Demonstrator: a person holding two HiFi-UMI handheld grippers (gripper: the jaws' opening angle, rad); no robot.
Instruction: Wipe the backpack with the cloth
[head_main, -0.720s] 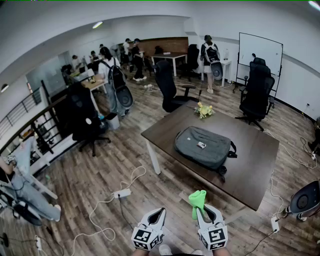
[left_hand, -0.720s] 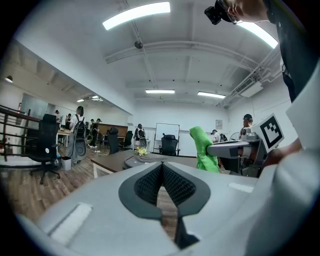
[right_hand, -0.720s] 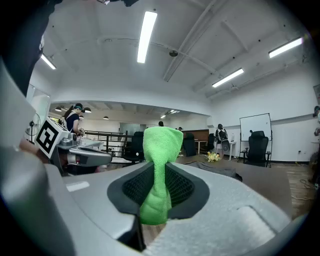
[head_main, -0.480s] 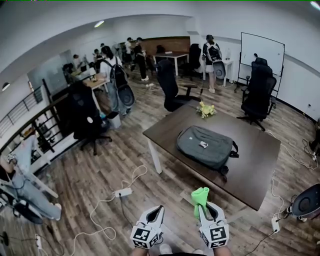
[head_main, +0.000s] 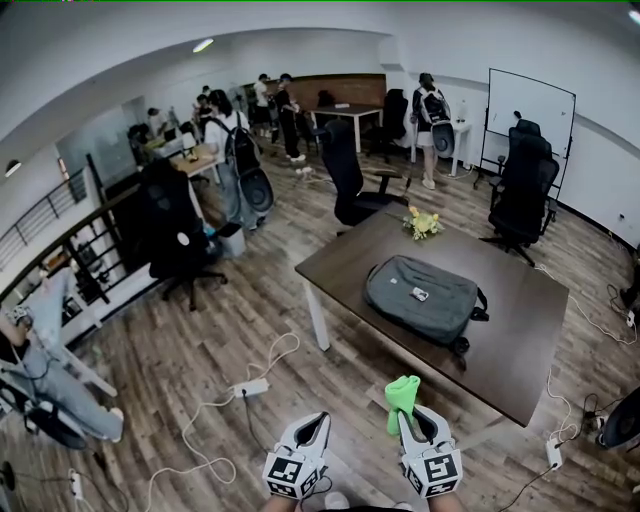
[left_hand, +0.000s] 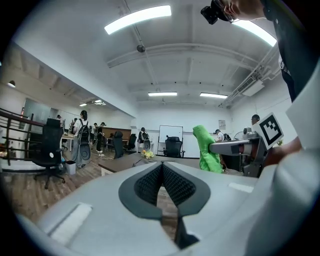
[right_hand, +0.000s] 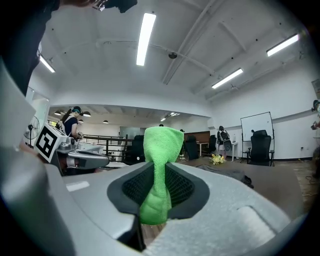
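Right gripper (head_main: 412, 424) clamps green terry cloth (head_main: 402, 396); fluffy bunch stands up above jaws. Left gripper (head_main: 316, 424): ribbed black pads pressed together, nothing between.

Grey soft fabric backpack (head_main: 422, 298) lies flat on dark rectangular table (head_main: 520, 345), well apart from both grippers. Yellow flowers (head_main: 424, 222) near far table edge. Black office chair (head_main: 350, 180) beyond table. White power strip (head_main: 250, 387) with loose cables on wood plank floor (head_main: 200, 340), left of table.

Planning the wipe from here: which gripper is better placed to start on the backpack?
Right. The right gripper grips the green cloth in its jaws and sits nearer the backpack; the left gripper is shut on nothing.
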